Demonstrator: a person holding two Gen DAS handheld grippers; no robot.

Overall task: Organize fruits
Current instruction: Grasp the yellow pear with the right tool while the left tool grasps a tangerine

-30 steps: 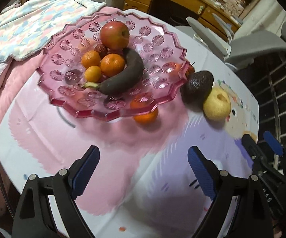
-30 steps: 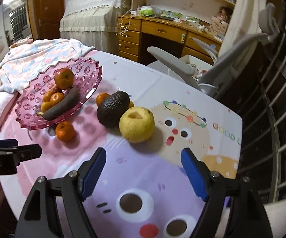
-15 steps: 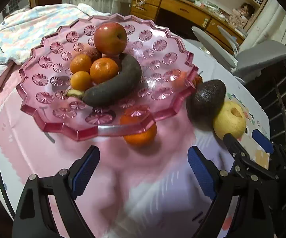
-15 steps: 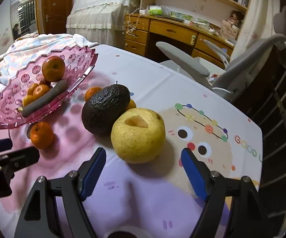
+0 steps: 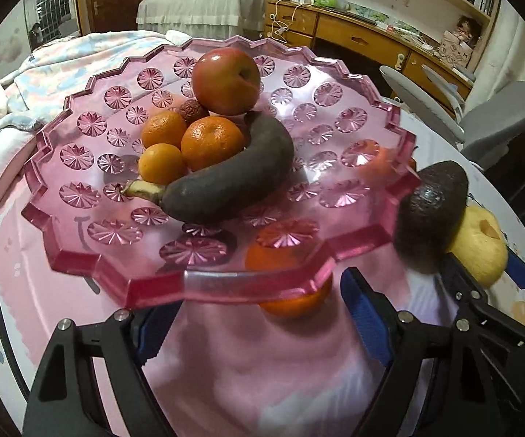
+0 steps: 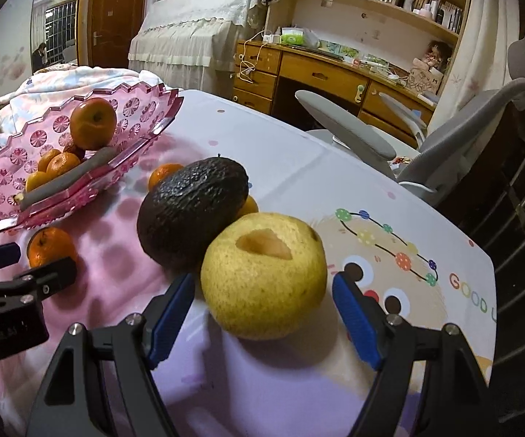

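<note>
While the left wrist view now fills with the pink tray [image 5: 226, 287], far larger than a second ago, the left gripper [image 5: 259, 331] points steeply down at the loose tangerine [image 5: 291, 302] under the tray's near rim, low centre; its fingers are apart and closing, touching nothing. In the right wrist view the yellow pear [image 6: 264, 275] has grown to the frame's centre, beside the avocado [image 6: 193, 211] on the desk [image 6: 335, 167]; the right gripper [image 6: 262, 320], tilted down, brackets it with fingers apart, ready for pickup.
</note>
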